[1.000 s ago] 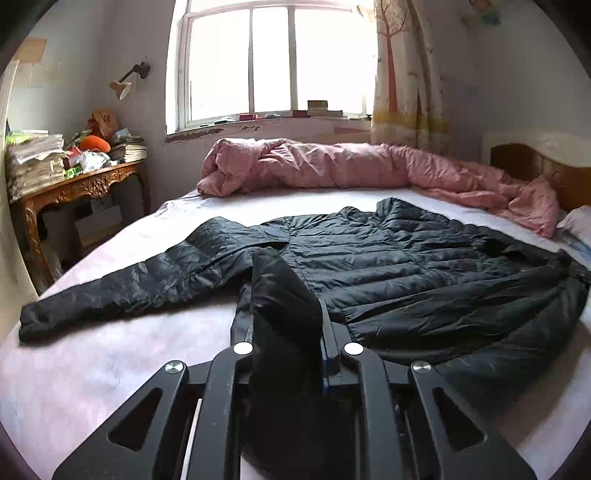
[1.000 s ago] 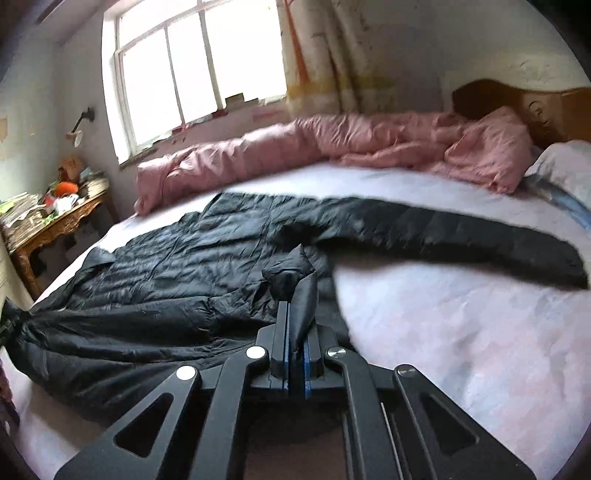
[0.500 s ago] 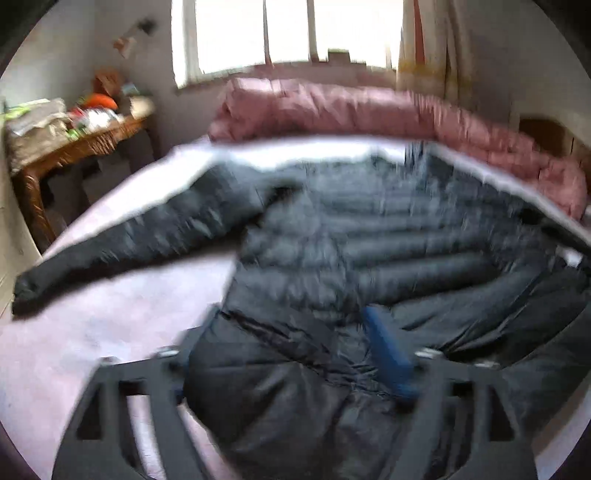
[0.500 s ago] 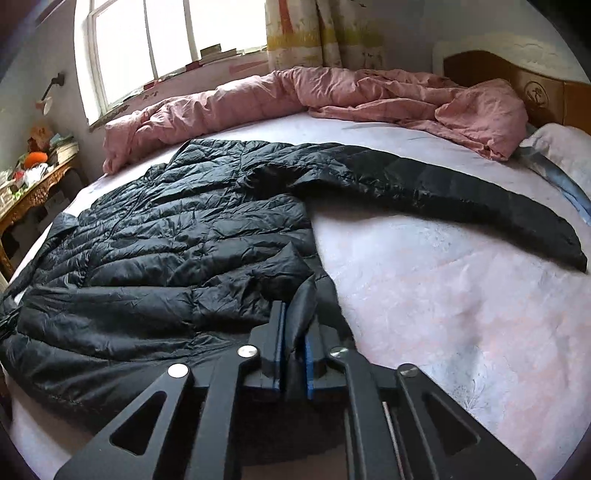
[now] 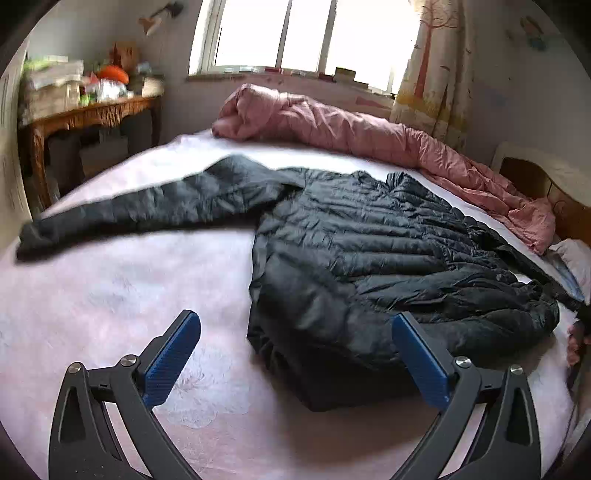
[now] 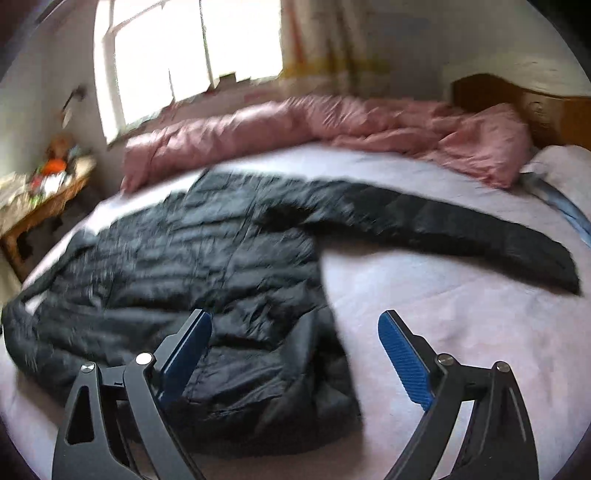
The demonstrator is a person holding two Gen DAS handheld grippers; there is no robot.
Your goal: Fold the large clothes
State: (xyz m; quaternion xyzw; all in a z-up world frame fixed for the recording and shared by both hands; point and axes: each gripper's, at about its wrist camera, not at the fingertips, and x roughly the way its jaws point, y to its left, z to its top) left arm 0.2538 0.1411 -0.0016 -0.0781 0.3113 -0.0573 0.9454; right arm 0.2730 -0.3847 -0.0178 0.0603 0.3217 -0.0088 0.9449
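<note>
My left hand-held gripper (image 5: 295,358) and right hand-held gripper (image 6: 295,349) are both spread wide, gripping nothing. Black puffer jacket (image 5: 369,251) lies on the bed (image 5: 110,295), sleeves out sideways, hem doubled over.

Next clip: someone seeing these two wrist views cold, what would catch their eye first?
The black jacket spread flat across the middle of the pale pink bed, one sleeve stretched out to each side. Behind it, a crumpled pink quilt runs along the bed's far edge under the bright window. Low in each view, the left tool and right tool stand wide open over the jacket's near hem, holding nothing.
</note>
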